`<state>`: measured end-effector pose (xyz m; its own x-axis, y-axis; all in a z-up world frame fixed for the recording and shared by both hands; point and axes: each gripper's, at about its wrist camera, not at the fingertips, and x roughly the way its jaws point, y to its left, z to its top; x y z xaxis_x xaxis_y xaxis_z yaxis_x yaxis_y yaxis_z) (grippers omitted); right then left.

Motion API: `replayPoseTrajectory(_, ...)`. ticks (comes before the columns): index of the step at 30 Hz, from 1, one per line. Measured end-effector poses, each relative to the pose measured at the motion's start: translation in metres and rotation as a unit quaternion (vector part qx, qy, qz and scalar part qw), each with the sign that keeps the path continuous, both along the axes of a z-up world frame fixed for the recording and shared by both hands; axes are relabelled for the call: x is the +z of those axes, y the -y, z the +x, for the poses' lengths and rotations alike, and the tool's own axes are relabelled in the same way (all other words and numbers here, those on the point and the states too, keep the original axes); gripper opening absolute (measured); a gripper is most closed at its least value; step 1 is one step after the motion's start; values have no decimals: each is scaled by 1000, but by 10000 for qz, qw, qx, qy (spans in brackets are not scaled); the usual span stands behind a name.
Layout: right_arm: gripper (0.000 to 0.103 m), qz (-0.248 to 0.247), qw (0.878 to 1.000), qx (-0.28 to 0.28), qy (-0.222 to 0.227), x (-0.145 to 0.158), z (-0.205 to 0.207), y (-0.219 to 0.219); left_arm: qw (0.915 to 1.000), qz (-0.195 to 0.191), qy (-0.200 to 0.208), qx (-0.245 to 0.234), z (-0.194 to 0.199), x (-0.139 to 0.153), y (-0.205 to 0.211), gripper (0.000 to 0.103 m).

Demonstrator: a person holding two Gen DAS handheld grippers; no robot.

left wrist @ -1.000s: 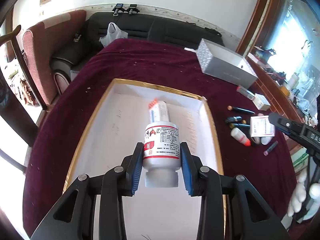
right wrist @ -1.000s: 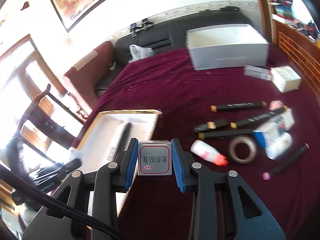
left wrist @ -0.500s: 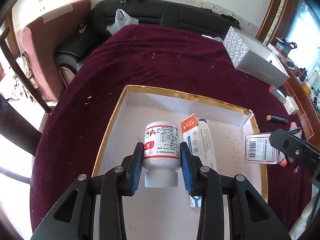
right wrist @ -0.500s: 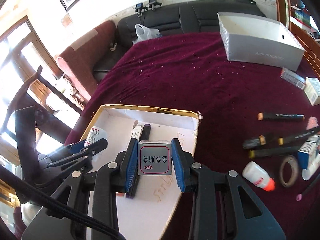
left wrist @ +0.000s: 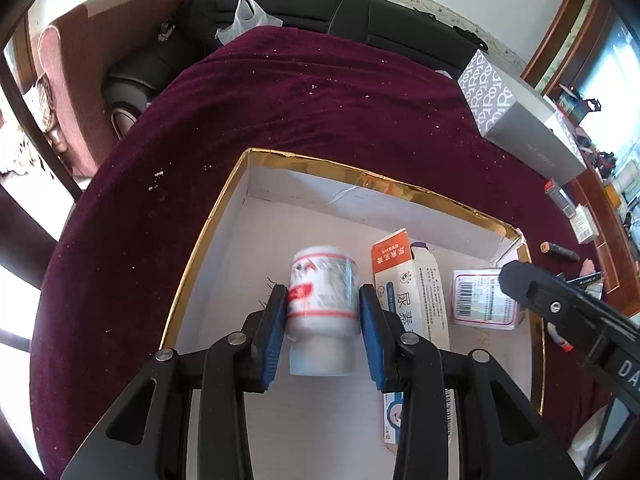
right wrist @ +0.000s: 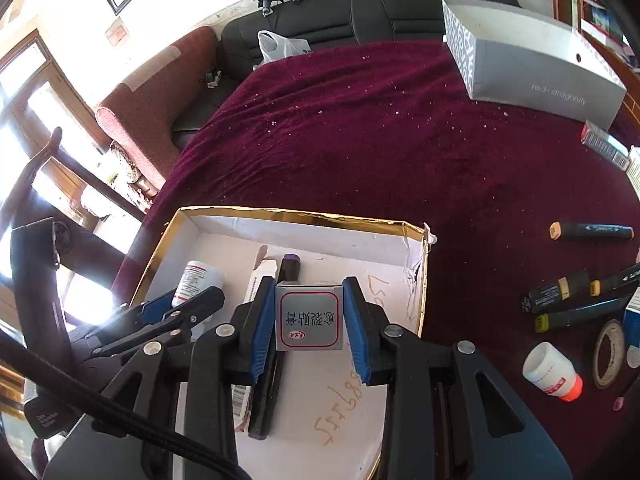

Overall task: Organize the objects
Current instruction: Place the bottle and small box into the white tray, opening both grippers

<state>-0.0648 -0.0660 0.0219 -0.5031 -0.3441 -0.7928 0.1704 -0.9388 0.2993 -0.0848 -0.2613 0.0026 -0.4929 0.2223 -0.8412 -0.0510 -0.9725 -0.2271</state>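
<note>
A white bottle (left wrist: 323, 288) with a red-banded label sits between the blue pads of my left gripper (left wrist: 322, 308), which is shut on it low over the white floor of a gold-rimmed box (left wrist: 224, 204). My right gripper (right wrist: 310, 286) is shut on a small grey carton (right wrist: 310, 316) with a red frame, held above the same gold-rimmed box (right wrist: 300, 214). Inside the box lie an orange-topped carton (left wrist: 404, 280) and a dark marker (right wrist: 289, 268). In the right wrist view the left gripper (right wrist: 192, 304) with the bottle (right wrist: 196, 280) shows at the left.
A long grey shoe box (right wrist: 532, 68) stands at the back right of the maroon cloth. Right of the gold-rimmed box lie several markers (right wrist: 592, 232), a tape roll (right wrist: 608, 348) and a small orange-capped bottle (right wrist: 550, 372). A black sofa (left wrist: 360, 8) and chairs border the table.
Both grippers have come down and across over the gold-rimmed box with their loads still held. The right one moved left from above the scattered markers. The orange-topped carton now lies right of the bottle.
</note>
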Motion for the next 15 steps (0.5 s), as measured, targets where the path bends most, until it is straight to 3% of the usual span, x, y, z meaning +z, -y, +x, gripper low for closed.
replayPoseTrajectory(12,32,-26,9999,-42,103,-5,-7,1,9996,188,-202,80,4,19,2,33)
replayPoseTrajectory(15,32,-30,9999,-47,108,-6,-8,1,9992,218,-302,143,12,29,5,39)
